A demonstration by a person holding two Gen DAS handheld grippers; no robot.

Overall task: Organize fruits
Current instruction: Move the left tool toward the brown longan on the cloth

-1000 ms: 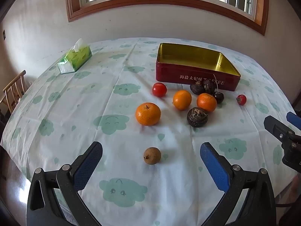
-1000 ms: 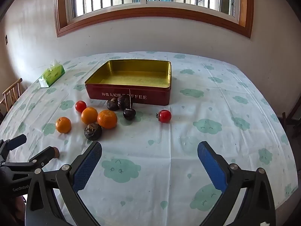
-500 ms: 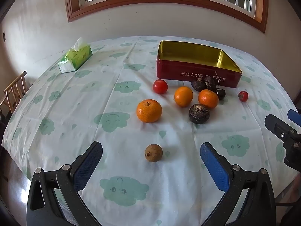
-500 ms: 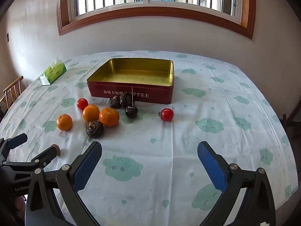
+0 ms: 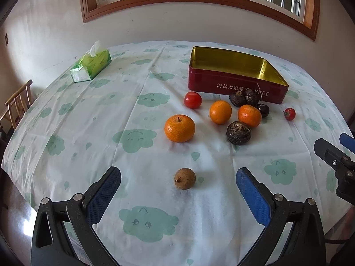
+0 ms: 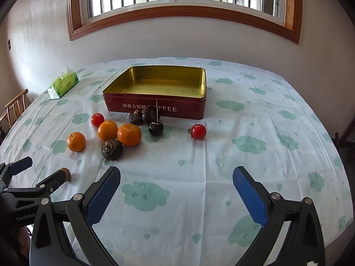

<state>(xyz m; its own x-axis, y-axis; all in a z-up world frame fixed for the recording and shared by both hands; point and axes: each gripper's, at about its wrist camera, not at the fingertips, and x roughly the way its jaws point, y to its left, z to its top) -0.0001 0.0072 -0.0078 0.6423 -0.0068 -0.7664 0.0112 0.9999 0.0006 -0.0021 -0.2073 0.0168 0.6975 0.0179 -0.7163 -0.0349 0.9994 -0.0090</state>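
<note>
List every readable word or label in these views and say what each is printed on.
"海盐太妃酥 TOFFEE": front wall of the red tin, its middle letters partly hidden by fruit and a cherry stem.
"GenRobot": body of the left gripper, seen from the right wrist.
Green tissue box: print too small to read.

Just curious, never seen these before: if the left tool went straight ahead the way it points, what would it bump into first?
Probably the small brown fruit, lying between the left tool's open fingers; depth is hard to judge.
</note>
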